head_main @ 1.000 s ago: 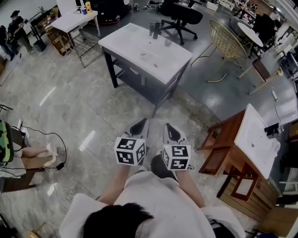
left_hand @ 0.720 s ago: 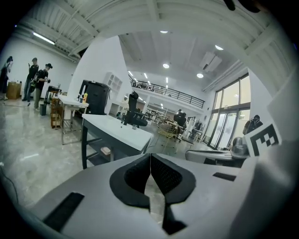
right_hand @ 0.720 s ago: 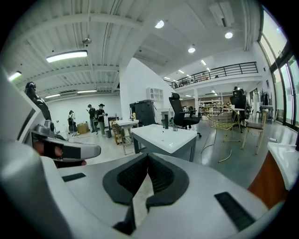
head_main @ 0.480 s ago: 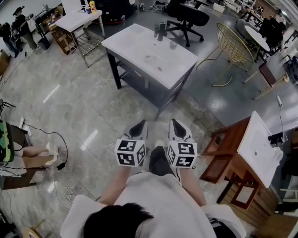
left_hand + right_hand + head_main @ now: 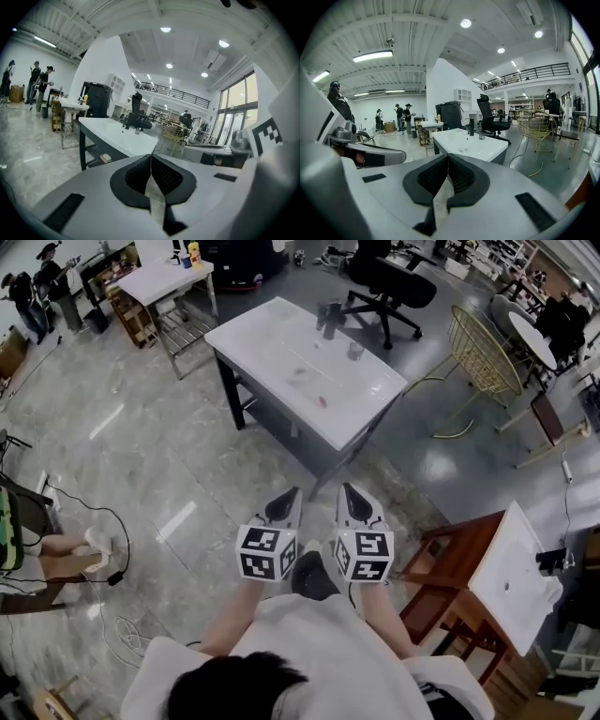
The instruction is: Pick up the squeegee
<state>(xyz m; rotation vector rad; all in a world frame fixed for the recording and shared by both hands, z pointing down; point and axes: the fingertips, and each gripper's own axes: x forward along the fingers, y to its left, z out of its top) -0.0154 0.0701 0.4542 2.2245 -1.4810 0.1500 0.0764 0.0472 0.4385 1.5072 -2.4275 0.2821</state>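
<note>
Both grippers are held side by side in front of the person, over the floor and short of a white-topped dark table. My left gripper has its pads together with nothing between them, and so does my right gripper. On the tabletop lie a small reddish item, a pale item, a cup and dark upright objects; which of these is the squeegee is too small to tell. The left gripper view and the right gripper view both show shut jaws, with the table ahead.
A black office chair and a gold wire chair stand behind the table. A wooden stand with a white top is at the right. A second white table and people are at the back left. Cables lie on the floor at the left.
The person has walked forward: the white-topped table has come closer and sits lower in the head view. Both grippers stay shut and level, side by side.
</note>
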